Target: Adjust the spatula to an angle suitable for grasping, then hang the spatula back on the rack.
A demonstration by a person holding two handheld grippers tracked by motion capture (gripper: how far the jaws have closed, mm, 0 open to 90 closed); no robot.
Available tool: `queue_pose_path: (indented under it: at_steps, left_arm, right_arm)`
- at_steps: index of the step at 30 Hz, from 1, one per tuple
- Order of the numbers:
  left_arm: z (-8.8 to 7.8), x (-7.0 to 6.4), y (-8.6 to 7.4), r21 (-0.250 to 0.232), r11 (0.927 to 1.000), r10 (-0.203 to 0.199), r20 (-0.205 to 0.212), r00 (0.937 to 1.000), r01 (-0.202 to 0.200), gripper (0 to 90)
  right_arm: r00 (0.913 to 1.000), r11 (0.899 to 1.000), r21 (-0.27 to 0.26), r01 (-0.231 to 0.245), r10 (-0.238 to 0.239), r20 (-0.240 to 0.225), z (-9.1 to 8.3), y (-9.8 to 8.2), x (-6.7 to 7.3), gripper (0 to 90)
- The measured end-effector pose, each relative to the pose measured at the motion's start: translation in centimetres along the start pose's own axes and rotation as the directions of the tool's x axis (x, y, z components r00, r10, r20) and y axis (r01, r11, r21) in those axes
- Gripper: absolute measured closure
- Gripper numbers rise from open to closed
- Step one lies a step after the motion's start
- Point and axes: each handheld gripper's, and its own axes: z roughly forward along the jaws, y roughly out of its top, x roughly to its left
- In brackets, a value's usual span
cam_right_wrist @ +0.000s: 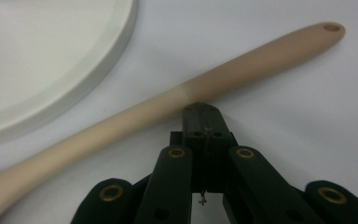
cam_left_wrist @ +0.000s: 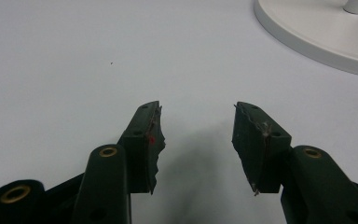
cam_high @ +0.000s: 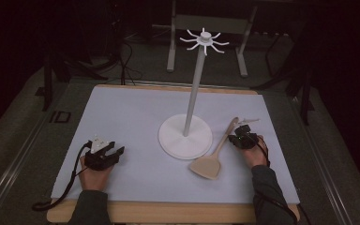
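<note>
A pale wooden spatula [cam_high: 207,166] lies flat on the white table cover [cam_high: 131,117], its blade toward me and its handle [cam_right_wrist: 242,70] pointing away to the right of the stand. My right gripper [cam_high: 240,137] is shut with nothing between its jaws. Its tips [cam_right_wrist: 202,108] sit right against the near side of the handle's middle. My left gripper [cam_high: 115,147] rests at the near left of the table, open, over bare cover [cam_left_wrist: 196,109]. A white stand [cam_high: 194,84] with a round base [cam_high: 185,136] and a ring of hooks [cam_high: 205,40] on top rises mid-table.
The stand's base [cam_right_wrist: 51,70] lies just left of the spatula handle, and its rim [cam_left_wrist: 317,37] is ahead and right of the left gripper. A wooden table edge [cam_high: 168,211] runs along the front. Dark floor and metal frame legs [cam_high: 171,42] lie beyond.
</note>
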Motion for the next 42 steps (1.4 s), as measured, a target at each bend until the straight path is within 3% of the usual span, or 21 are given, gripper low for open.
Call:
queue_pose_path:
  at_steps: [5, 12, 19, 27, 31, 35, 42]
  left_arm:
    - [0.0, 0.0, 0.0, 0.0, 1.0, -0.001, 0.002, 1.0, 0.001, 51.9]
    - [0.0, 0.0, 0.0, 0.001, 1.0, -0.001, 0.002, 1.0, 0.001, 51.9]
    - [0.0, 0.0, 0.0, 0.0, 1.0, -0.002, 0.003, 1.0, 0.002, 51.9]
    - [0.0, 0.0, 0.0, 0.002, 1.0, -0.009, 0.003, 1.0, 0.009, 51.9]
    - [0.0, 0.1, 0.0, 0.003, 0.9999, -0.01, 0.003, 0.9999, 0.01, 51.8]
    - [0.1, 0.1, 0.0, 0.003, 0.9999, -0.01, 0.003, 0.9999, 0.01, 51.8]
    - [0.1, 0.1, 0.0, 0.004, 0.9999, -0.011, 0.002, 0.9999, 0.011, 51.8]
  right_arm:
    - [0.9996, 1.0, -0.007, -0.027, 0.027, -0.008, 0.7, 0.8, 0.5, 90.0]
    - [0.9993, 1.0, -0.005, -0.017, 0.017, -0.032, 1.2, 1.9, 1.4, 90.0]
    - [0.9998, 0.999, 0.032, -0.013, 0.014, -0.015, 1.1, 2.1, 1.6, 90.0]
    - [0.9992, 0.999, 0.021, -0.036, 0.036, 0.019, 0.6, 2.9, 2.3, 75.5]
    - [0.9958, 0.996, -0.001, -0.085, 0.085, 0.033, 0.3, 3.2, 2.3, 61.9]
    - [0.9908, 0.991, -0.027, -0.13, 0.131, 0.032, 0.1, 3.5, 2.5, 55.1]
    - [0.9831, 0.984, 0.02, -0.175, 0.174, 0.056, 1.2, 3.8, 3.1, 49.6]
